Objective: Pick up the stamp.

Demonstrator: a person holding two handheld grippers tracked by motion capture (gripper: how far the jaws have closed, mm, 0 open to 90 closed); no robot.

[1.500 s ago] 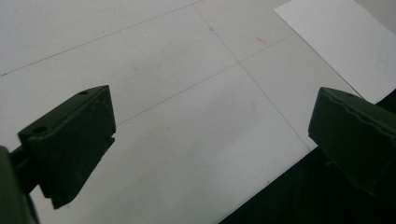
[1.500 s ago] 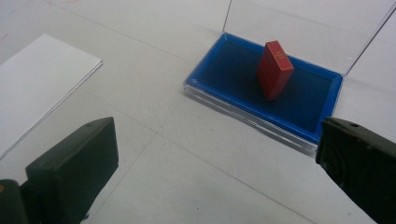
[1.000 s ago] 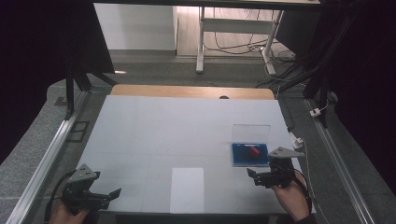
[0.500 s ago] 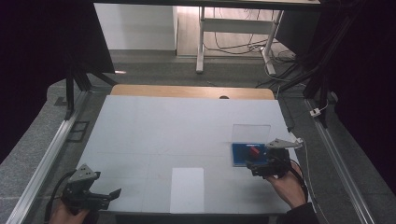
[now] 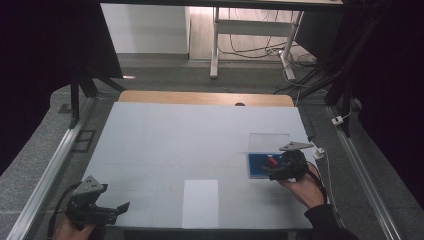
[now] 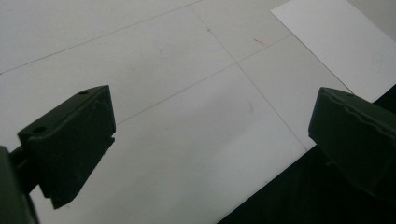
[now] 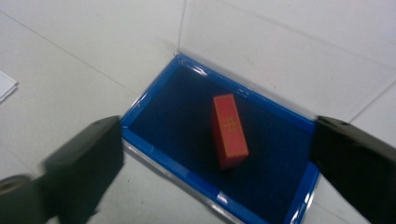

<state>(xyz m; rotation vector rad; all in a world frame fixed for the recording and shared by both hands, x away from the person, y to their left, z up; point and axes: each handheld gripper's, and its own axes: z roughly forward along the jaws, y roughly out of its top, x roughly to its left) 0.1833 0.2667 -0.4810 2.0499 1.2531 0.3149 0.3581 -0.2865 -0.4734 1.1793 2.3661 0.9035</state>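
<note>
Right gripper [image 7: 219,163]: held above the near edge of the blue case, jaws wide apart with nothing between them; in the high view it sits at the right side of the table [image 5: 165,135], in the person's hand [image 5: 300,186].
Left gripper [image 6: 210,140]: jaws apart and empty, low over bare table near the front left corner, well apart from the case.
Red block [image 7: 229,131]: lies inside the blue case [image 7: 163,116] on its dark lining, about in the middle, turned at a slant to the case walls.
Lid [image 7: 280,51]: clear, folded back flat on the table behind the case, hinged along the far edge.
White sheet [image 5: 200,203]: flat on the table near the front edge, between the two grippers.
Likely aim: probably lifting the block out, judging by where the right gripper points.
Risk, slant: the block lies askew to the jaws, so a straight close could catch its corners and twist it loose.
Risk, case: the light case may slide or lift if a jaw strikes its rim, since nothing holds it down.
Risk, lid: a jaw reaching too far could press on the clear lid and tip the case.
</note>
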